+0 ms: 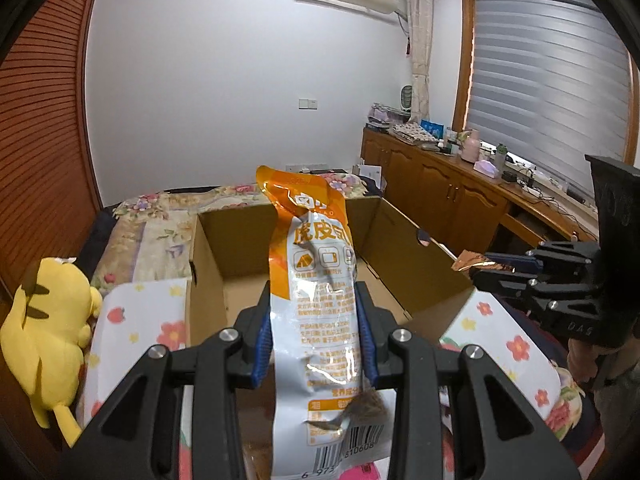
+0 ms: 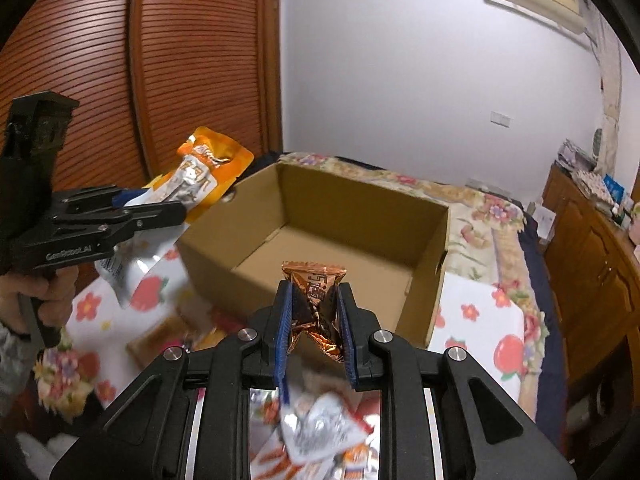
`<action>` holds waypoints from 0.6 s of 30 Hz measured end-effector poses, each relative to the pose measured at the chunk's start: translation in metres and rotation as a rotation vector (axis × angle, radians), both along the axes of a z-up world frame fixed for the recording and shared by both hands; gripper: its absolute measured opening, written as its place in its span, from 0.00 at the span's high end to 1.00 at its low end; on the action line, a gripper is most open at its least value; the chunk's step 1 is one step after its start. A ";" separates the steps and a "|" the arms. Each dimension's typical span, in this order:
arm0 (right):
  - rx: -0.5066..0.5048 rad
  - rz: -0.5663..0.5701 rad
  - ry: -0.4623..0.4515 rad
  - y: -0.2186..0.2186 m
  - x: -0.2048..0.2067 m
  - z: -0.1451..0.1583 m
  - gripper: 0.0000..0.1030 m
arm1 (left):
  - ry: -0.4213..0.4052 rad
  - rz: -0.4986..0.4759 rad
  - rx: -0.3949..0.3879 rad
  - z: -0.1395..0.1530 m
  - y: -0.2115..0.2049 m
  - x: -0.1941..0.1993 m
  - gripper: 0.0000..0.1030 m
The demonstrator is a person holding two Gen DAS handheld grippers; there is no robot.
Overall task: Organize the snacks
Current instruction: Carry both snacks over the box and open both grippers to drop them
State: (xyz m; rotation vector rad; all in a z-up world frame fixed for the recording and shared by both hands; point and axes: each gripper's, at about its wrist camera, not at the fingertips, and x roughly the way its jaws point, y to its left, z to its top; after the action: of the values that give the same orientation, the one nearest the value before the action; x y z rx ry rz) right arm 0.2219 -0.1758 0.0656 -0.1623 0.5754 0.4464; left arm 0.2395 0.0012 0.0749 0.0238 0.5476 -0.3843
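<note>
My left gripper (image 1: 314,300) is shut on a long orange and silver snack bag (image 1: 316,280) and holds it upright in front of the open cardboard box (image 1: 208,252). The same bag (image 2: 200,176) and left gripper (image 2: 176,210) show at the left of the right wrist view, beside the box's left wall. My right gripper (image 2: 314,300) is shut on a small copper foil snack packet (image 2: 314,284), held just before the near wall of the box (image 2: 360,204). The box's floor shows bare. In the left wrist view the right gripper (image 1: 480,270) holds the packet (image 1: 472,262) over the box's right wall.
The box stands on a bed with a floral cloth (image 2: 480,320). More snack packets (image 2: 320,432) lie below my right gripper. A yellow plush toy (image 1: 48,320) lies at the left. A wooden wardrobe (image 2: 180,60) stands at the left, and a cluttered wooden cabinet (image 1: 440,184) at the right.
</note>
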 end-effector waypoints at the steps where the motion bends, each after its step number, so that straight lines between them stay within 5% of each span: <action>1: 0.005 -0.006 0.001 0.001 0.005 0.000 0.81 | -0.002 -0.001 0.007 0.001 -0.001 0.004 0.67; 18: -0.033 -0.131 0.085 0.022 0.076 -0.034 0.80 | 0.099 0.032 0.056 -0.029 -0.024 0.075 0.66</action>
State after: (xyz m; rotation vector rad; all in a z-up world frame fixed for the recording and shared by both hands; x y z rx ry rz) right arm 0.2976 -0.1541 0.0313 -0.1363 0.6729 0.3182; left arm 0.3148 -0.0232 0.0457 0.0500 0.6555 -0.3404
